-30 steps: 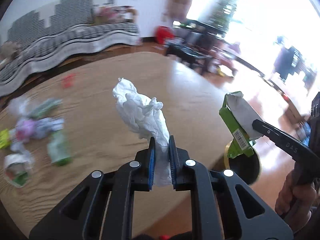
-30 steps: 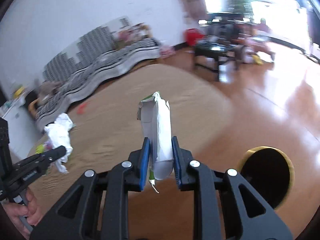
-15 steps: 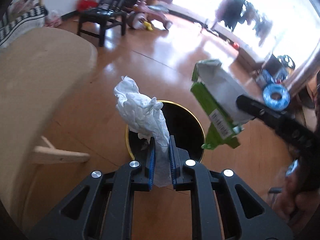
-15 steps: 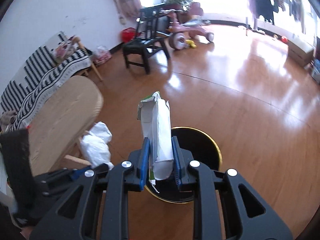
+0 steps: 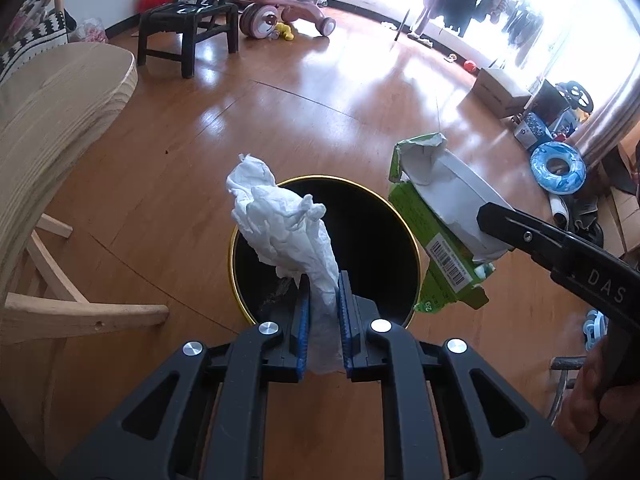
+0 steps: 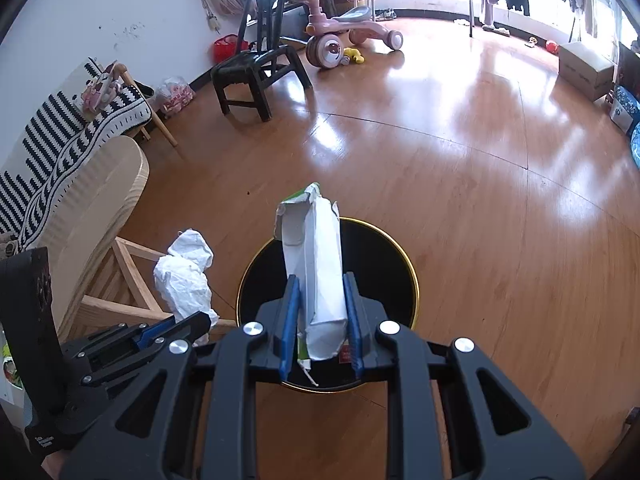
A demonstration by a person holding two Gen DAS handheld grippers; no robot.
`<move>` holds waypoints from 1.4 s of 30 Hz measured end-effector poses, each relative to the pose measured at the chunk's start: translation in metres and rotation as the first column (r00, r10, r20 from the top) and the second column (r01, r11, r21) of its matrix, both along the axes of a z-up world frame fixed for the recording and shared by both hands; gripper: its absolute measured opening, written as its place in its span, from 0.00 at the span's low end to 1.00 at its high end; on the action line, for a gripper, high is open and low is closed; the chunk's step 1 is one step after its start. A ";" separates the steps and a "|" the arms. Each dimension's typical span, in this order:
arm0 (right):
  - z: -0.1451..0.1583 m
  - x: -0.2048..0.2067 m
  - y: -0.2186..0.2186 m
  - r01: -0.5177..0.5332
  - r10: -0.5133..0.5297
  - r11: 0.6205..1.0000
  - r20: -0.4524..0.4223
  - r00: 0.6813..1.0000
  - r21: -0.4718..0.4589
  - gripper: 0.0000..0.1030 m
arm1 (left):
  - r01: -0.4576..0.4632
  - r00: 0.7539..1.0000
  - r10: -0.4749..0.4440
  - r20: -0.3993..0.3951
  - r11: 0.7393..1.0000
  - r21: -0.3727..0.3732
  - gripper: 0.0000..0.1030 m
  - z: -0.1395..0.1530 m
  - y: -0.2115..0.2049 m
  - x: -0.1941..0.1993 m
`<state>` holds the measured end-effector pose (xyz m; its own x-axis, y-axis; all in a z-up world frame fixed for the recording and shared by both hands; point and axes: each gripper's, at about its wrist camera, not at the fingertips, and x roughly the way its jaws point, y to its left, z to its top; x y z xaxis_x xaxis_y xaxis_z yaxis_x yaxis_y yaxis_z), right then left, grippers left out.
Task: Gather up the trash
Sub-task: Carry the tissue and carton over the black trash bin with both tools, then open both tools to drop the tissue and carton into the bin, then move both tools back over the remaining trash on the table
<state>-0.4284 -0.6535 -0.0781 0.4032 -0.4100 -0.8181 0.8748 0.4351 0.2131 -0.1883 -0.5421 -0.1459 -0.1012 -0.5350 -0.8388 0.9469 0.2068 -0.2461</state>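
My left gripper (image 5: 322, 280) is shut on a crumpled white tissue (image 5: 280, 220), which hangs over the mouth of a round black bin with a gold rim (image 5: 404, 216) on the floor. In the right wrist view the same tissue (image 6: 186, 280) shows at the left. My right gripper (image 6: 319, 280) is shut on a torn green and white carton (image 6: 316, 264), held above the same bin (image 6: 412, 276). From the left wrist view the carton (image 5: 440, 216) sits over the bin's right edge, gripped by the right gripper's black finger (image 5: 520, 232).
A pale wooden table (image 5: 52, 120) with its legs stands left of the bin. Further off on the wood floor are a black chair (image 6: 256, 68), a pink ride-on toy (image 6: 344, 32), cardboard boxes (image 5: 500, 88) and a blue ring (image 5: 558, 168). A hand (image 5: 592, 408) holds the right gripper.
Both grippers swung off the table with their loads and came down over the bin. In the last half second they drew a little closer to its mouth.
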 end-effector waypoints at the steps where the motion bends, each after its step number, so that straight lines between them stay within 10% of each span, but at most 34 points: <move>1: 0.000 0.002 0.000 0.000 0.000 1.000 0.001 1.000 0.002 0.22 | -0.001 1.000 0.001 -0.003 1.000 -0.001 0.12 0.000 -0.002 0.001; 8: 0.003 0.006 -0.004 0.017 -0.017 1.000 0.011 1.000 -0.011 0.22 | 0.003 1.000 -0.003 -0.014 1.000 -0.008 0.16 0.000 -0.006 -0.007; 11: 0.006 -0.002 -0.007 0.040 -0.041 0.999 0.020 0.999 0.006 0.54 | 0.005 1.000 -0.005 -0.021 1.000 -0.020 0.74 0.000 -0.005 -0.010; 12: 0.008 -0.004 -0.006 0.052 -0.052 0.999 0.030 0.998 -0.001 0.71 | 0.001 1.000 -0.001 -0.004 0.999 -0.033 0.75 0.002 -0.003 -0.011; 25: 0.029 0.002 0.007 0.032 -0.031 0.999 0.041 0.999 -0.023 0.80 | -0.078 0.997 0.079 0.015 0.996 -0.043 0.87 0.025 0.027 0.002; 33: 0.056 0.057 0.035 -0.089 0.092 0.994 0.050 0.994 -0.062 0.82 | -0.179 0.984 0.180 0.005 0.980 -0.086 0.89 0.093 0.093 0.053; 37: 0.070 0.104 0.063 -0.185 0.190 0.980 0.074 0.979 -0.068 0.82 | -0.288 0.954 0.297 0.050 0.948 -0.139 0.90 0.135 0.161 0.107; 42: 0.092 0.191 0.124 -0.353 0.362 0.930 0.097 0.927 -0.098 0.83 | -0.504 0.833 0.528 0.165 0.848 -0.165 0.91 0.163 0.277 0.180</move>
<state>-0.2371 -0.5293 0.0138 0.6212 -0.2821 -0.7312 0.6308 0.7336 0.2529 -0.0086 -0.2654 0.0167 0.3761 -0.5523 -0.7440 0.7405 0.6618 -0.1170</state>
